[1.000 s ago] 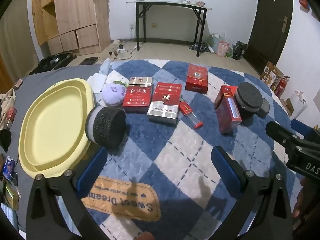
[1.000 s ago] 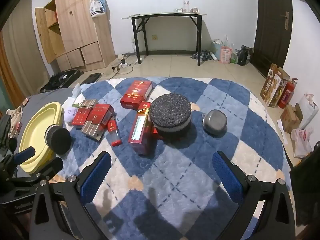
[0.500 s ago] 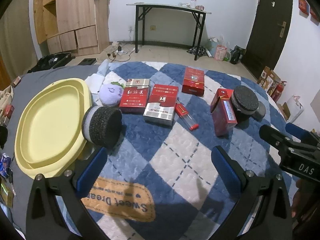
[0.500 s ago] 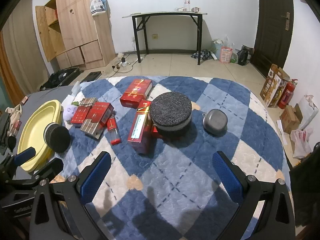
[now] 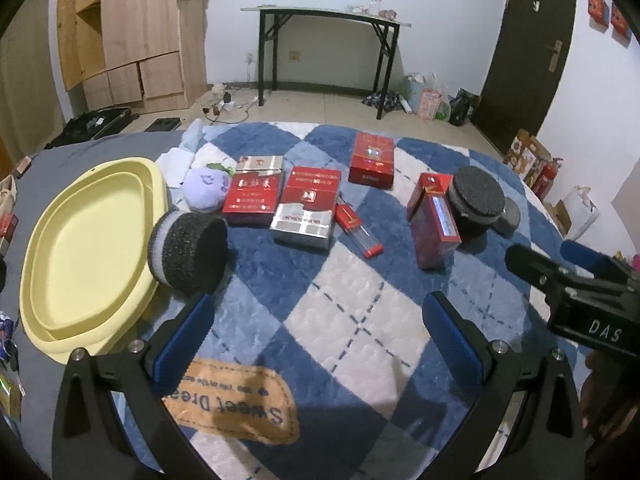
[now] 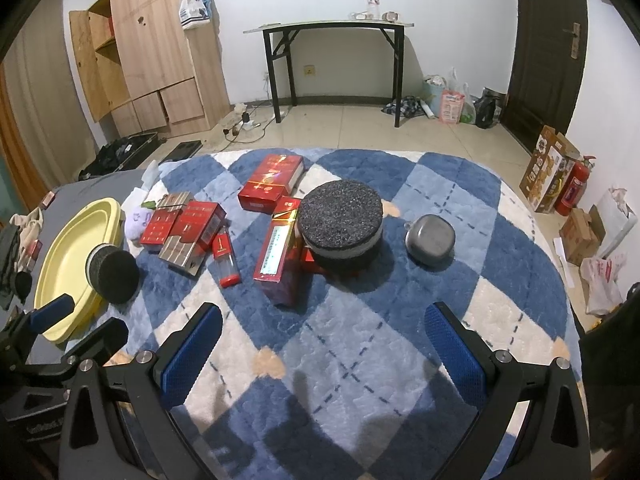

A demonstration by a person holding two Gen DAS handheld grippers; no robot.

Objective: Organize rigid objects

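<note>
Currently both tools hovering, jaws spread, pinching nothing: left tool (image 5: 316,328), right tool (image 6: 320,340). Black round foam-topped puck (image 5: 187,252) lying just ahead-left of left tool, touching rim of pale yellow oval plastic tray (image 5: 80,240). Likely first pick: centring jaws across puck sides, avoiding tray rim. Red boxes lying farther ahead.

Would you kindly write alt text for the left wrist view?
An open hand-held gripper hovers over a blue checked blanket scattered with red boxes. A black sponge disc leans on a yellow tray to the left; the other hand-held gripper enters from the right.
</note>
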